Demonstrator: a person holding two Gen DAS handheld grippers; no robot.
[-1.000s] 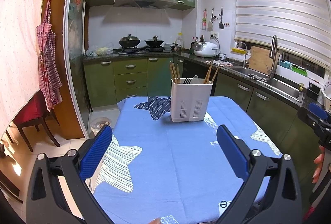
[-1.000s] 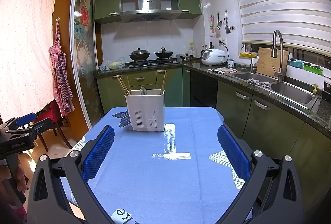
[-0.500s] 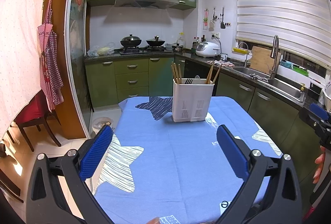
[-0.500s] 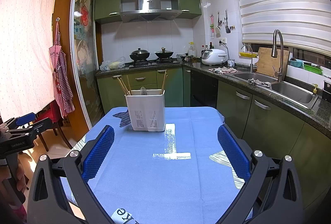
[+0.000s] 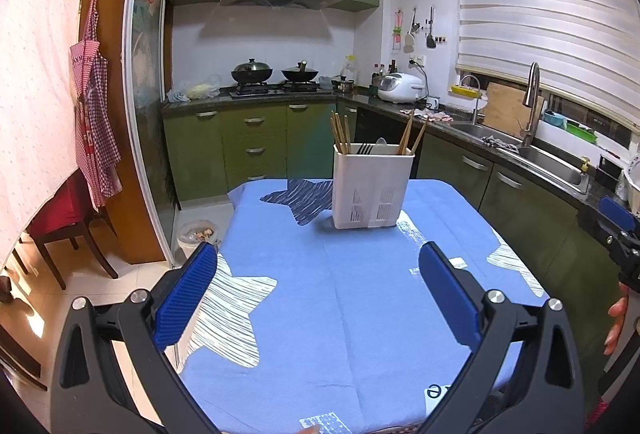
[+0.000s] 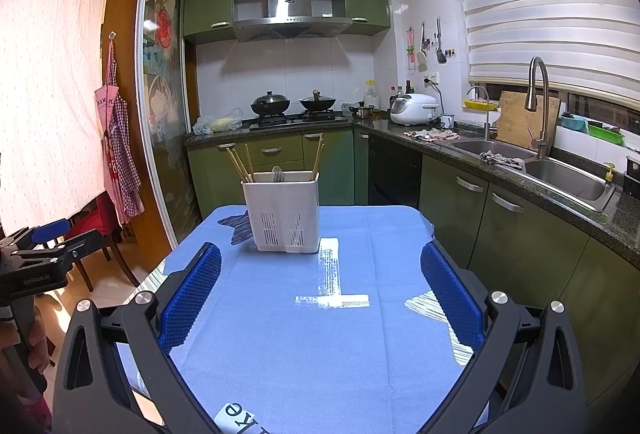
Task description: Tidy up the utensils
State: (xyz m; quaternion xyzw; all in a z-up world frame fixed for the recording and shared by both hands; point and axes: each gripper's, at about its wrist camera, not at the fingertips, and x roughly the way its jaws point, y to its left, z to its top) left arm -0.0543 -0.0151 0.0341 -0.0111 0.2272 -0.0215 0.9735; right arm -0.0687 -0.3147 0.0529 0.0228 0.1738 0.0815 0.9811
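A home kitchen is shown: green cabinets (image 6: 260, 149), a range hood (image 6: 290, 13), woks on a gas stove (image 6: 296, 117), a rice cooker (image 6: 414, 109) and a steel sink (image 6: 560, 181).

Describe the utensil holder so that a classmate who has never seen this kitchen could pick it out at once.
Find the table with the blue cloth in front of the green cabinets. Near its far end stands the utensil holder, a white box with slotted sides. Chopsticks and a fork poke from its top, and nothing else stands on the cloth.
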